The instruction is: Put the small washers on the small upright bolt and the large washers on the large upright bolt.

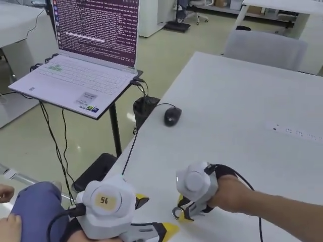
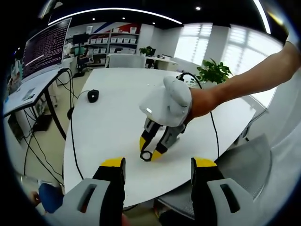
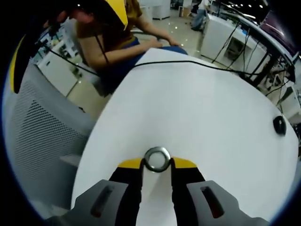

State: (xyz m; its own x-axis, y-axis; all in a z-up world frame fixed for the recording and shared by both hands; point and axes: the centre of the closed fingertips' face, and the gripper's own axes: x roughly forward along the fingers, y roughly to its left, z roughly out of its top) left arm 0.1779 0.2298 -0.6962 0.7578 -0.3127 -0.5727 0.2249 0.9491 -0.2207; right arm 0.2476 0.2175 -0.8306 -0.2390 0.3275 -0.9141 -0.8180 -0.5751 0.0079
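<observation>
A round metal washer [image 3: 156, 159] is pinched between the yellow tips of my right gripper [image 3: 156, 165], just above the white table [image 3: 197, 108]. In the head view a hand holds that right gripper [image 1: 182, 212] near the table's front edge, tips pointing down, with the washer [image 1: 177, 213] at its tips. The left gripper [image 1: 155, 215], the one labelled 56, is low on the left, and its yellow-tipped jaws are spread. From the left gripper view, my left gripper [image 2: 157, 169] is open with nothing between its jaws, and it faces the right gripper [image 2: 151, 151] and the washer [image 2: 146, 154].
A black mouse [image 1: 172, 116] with its cable lies on the table's left side, and a white power strip [image 1: 298, 132] on the right. A laptop [image 1: 86, 75] on a stand is off the left edge. A grey chair [image 1: 265, 48] stands behind the table, and a mesh chair [image 3: 42, 122] by its near edge.
</observation>
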